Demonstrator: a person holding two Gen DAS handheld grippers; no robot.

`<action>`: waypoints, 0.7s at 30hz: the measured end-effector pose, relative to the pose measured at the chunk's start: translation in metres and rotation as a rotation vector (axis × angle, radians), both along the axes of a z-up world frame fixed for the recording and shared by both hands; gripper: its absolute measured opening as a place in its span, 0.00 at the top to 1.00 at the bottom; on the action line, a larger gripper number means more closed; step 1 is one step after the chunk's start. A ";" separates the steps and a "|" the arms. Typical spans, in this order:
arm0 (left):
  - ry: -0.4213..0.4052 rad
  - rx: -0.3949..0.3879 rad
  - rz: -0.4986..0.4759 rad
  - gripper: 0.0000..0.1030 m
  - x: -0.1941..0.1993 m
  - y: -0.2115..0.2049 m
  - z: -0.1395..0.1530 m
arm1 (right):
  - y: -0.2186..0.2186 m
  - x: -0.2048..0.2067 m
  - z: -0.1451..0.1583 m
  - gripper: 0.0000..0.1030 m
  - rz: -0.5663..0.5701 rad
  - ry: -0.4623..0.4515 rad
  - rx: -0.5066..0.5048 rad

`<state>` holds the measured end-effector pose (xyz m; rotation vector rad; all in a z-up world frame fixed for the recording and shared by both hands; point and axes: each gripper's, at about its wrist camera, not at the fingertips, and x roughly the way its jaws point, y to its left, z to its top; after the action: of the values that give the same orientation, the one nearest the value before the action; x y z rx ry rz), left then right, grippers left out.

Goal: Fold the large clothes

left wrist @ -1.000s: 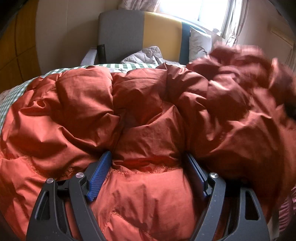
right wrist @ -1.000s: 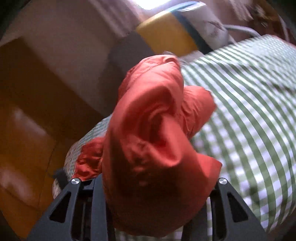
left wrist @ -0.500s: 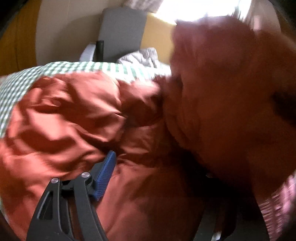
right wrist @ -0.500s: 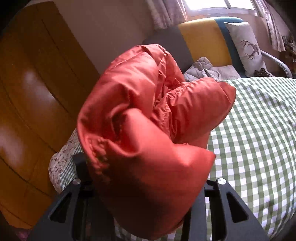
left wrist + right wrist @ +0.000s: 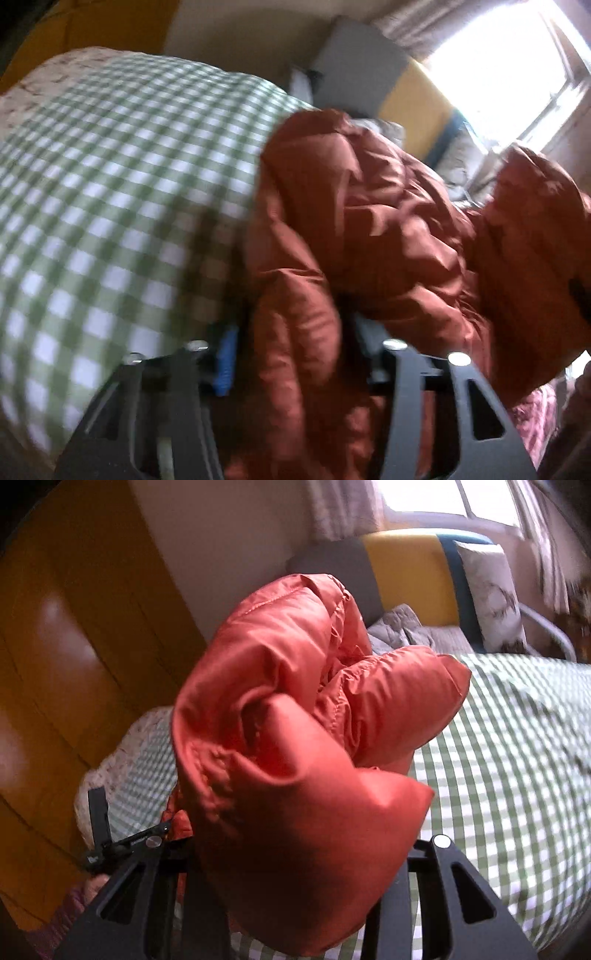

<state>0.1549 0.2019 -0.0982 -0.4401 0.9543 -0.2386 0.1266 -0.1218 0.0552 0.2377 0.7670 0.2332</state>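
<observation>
A rust-orange puffer jacket (image 5: pixel 369 236) hangs lifted above the green-and-white checked bed cover (image 5: pixel 110 206). My left gripper (image 5: pixel 295 354) is shut on a thick fold of the jacket's edge; the blue pad (image 5: pixel 226 365) shows on its left finger. In the right wrist view a bunched part of the same jacket (image 5: pixel 295 760) fills the middle, and my right gripper (image 5: pixel 295 867) is shut on it. The fabric hides both pairs of fingertips. The left gripper's frame (image 5: pixel 110 845) shows at the lower left of the right wrist view.
A grey, yellow and blue headboard (image 5: pixel 406 576) with a patterned pillow (image 5: pixel 491 594) and a grey quilt (image 5: pixel 402 627) lies at the bed's far end. Orange wooden wardrobe doors (image 5: pixel 66 635) stand on the left. A bright window (image 5: pixel 509 66) is behind.
The jacket lay spread on the bed under the left gripper; now it is lifted and swung right, baring the checked cover. The right gripper's bundle stays held, its view turned toward the headboard.
</observation>
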 end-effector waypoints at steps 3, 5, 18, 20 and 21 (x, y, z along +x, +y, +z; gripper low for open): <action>-0.002 -0.022 -0.031 0.63 0.007 -0.008 -0.002 | 0.034 0.005 0.000 0.69 0.054 -0.017 -0.088; -0.005 -0.024 -0.048 0.65 0.007 -0.007 -0.002 | 0.064 0.006 -0.004 0.69 0.110 -0.028 -0.154; 0.038 -0.162 0.006 0.65 -0.001 0.030 -0.006 | 0.210 -0.011 -0.093 0.66 0.428 -0.156 -0.677; -0.023 -0.181 0.051 0.65 -0.007 0.051 0.019 | 0.216 -0.015 -0.095 0.65 0.447 -0.180 -0.714; -0.058 -0.194 0.050 0.62 -0.010 0.056 0.031 | 0.216 -0.018 -0.096 0.63 0.453 -0.189 -0.714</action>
<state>0.1454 0.2575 -0.0677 -0.6315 0.8658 -0.2983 0.1089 0.0940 -0.0405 -0.6328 0.6647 0.3863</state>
